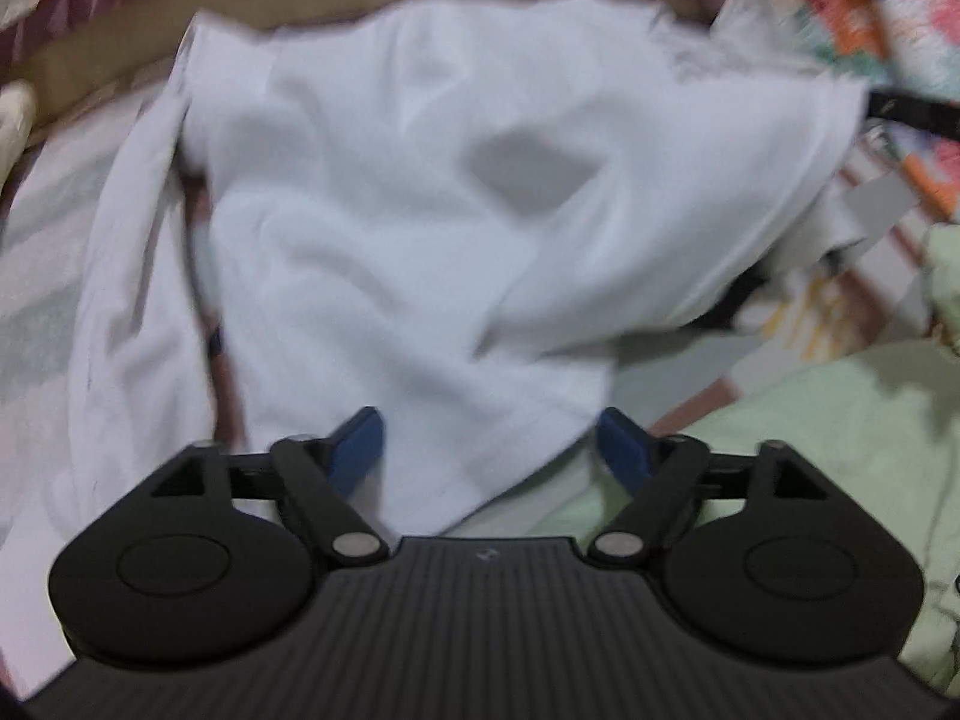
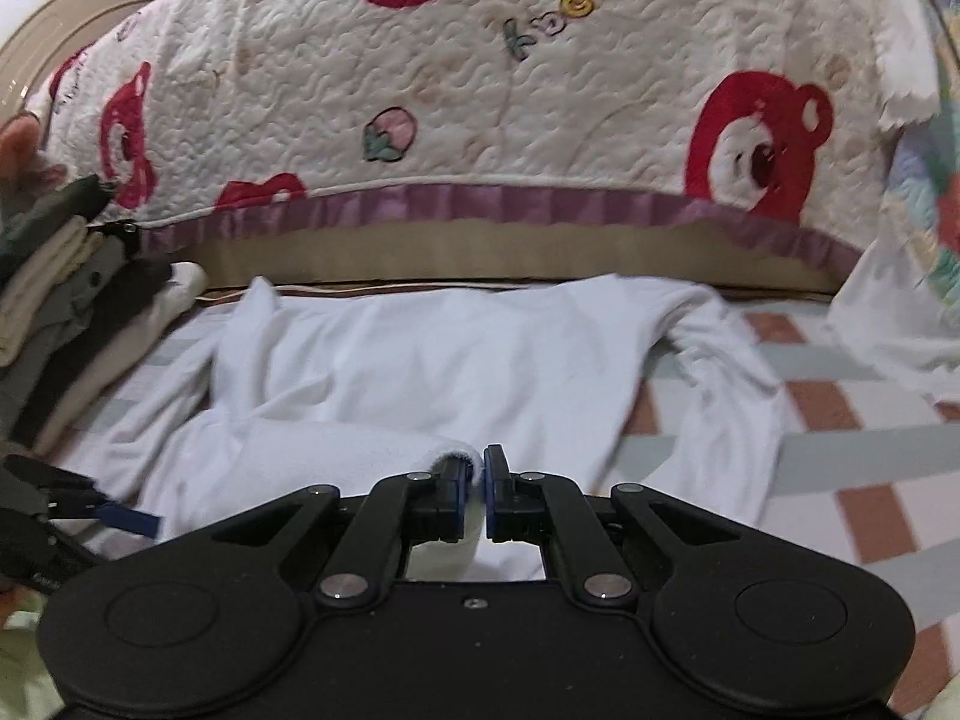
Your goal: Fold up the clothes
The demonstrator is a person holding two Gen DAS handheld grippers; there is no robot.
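Right hand-held gripper (image 2: 474, 483) pinches my white shirt (image 2: 432, 360) near the bed's front edge; left hand-held gripper (image 1: 489, 450) gapes wide. I should pull gently, keeping cloth flat.

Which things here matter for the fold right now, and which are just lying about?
In the job:
- white long-sleeved top, spread on the bed
- right tongs, shut on its near edge
- left tongs, open over the cloth

Lying about:
- bear-print quilt
- stack of folded clothes
- checked sheet
- pale green cloth
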